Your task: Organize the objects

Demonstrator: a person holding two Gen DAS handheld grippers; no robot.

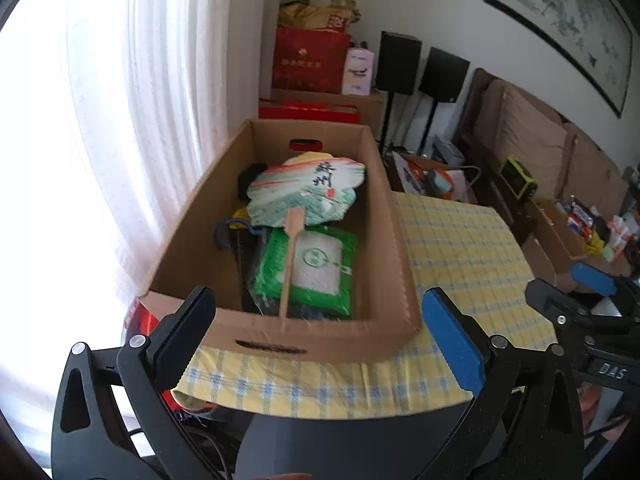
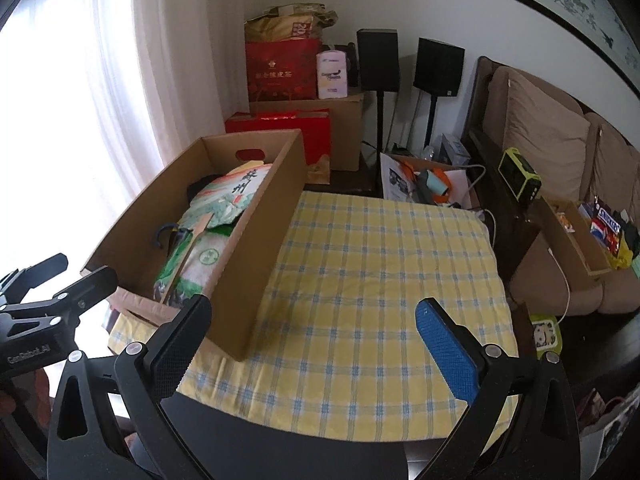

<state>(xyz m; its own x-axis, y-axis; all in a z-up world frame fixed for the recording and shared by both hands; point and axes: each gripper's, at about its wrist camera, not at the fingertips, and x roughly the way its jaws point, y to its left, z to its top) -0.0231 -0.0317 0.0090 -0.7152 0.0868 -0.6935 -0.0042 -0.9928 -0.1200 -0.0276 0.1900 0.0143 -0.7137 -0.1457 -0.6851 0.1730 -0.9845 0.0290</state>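
An open cardboard box stands on the left part of a yellow checked tablecloth. Inside lie a painted paper fan with a wooden handle, a green packet under it, and a dark blue hook. My left gripper is open in front of the box's near wall, holding nothing. My right gripper is open over the cloth, to the right of the box, also holding nothing. Each gripper shows at the edge of the other's view.
Red gift bags and cartons are stacked in the far corner beside two black speakers on stands. A brown sofa stands along the right wall, with a snack box on it. A white curtain hangs at left.
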